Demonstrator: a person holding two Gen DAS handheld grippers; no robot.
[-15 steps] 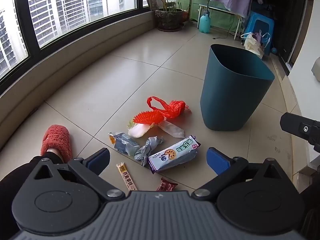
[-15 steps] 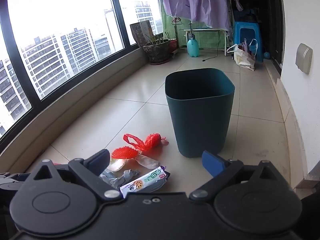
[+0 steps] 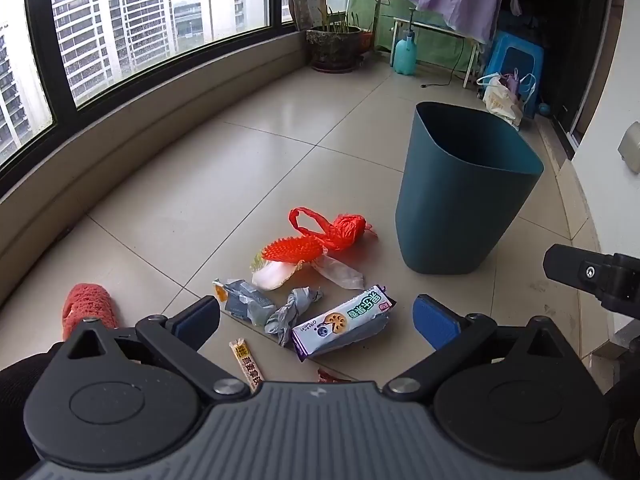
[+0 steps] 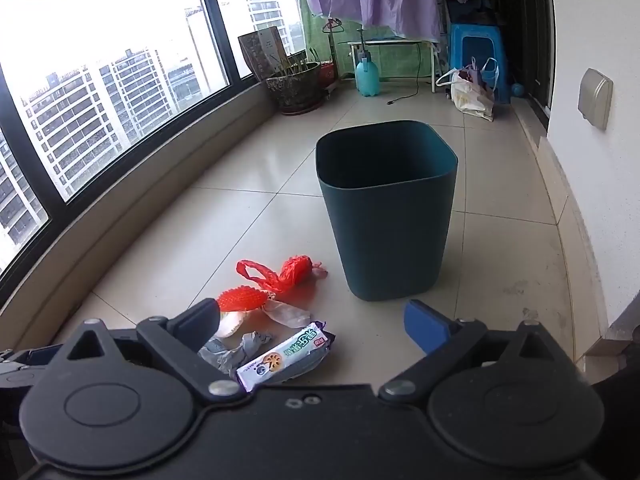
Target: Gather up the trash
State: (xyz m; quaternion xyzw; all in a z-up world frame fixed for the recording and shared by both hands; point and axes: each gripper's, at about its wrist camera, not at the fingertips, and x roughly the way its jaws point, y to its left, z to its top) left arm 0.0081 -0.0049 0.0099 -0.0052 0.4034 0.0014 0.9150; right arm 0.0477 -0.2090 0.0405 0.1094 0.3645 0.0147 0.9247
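Observation:
A dark teal trash bin [image 3: 460, 200] [image 4: 388, 216] stands upright on the tiled floor. Left of it lies a pile of trash: a red plastic bag [image 3: 340, 228] [image 4: 292, 272], a red spiky piece [image 3: 292, 250] [image 4: 242, 300], a purple-and-white biscuit wrapper [image 3: 344, 322] [image 4: 286, 354], crumpled grey wrappers [image 3: 280, 308] [image 4: 236, 350], a yellow stick packet [image 3: 246, 364] and a small red wrapper [image 3: 330, 377]. My left gripper [image 3: 316, 318] is open and empty above the pile. My right gripper [image 4: 314, 324] is open and empty, right of the pile.
A pink slipper [image 3: 90, 306] is at the left. A curved window ledge [image 3: 120, 152] runs along the left. At the back stand a plant pot [image 3: 334, 46], a teal spray bottle [image 3: 404, 54], a blue stool [image 3: 516, 60] and a bag [image 3: 502, 98]. A white wall [image 4: 592, 200] is at the right.
Both grippers have moved slightly; the trash pile sits a little lower and nearer in both views. Nothing was taken hold of.

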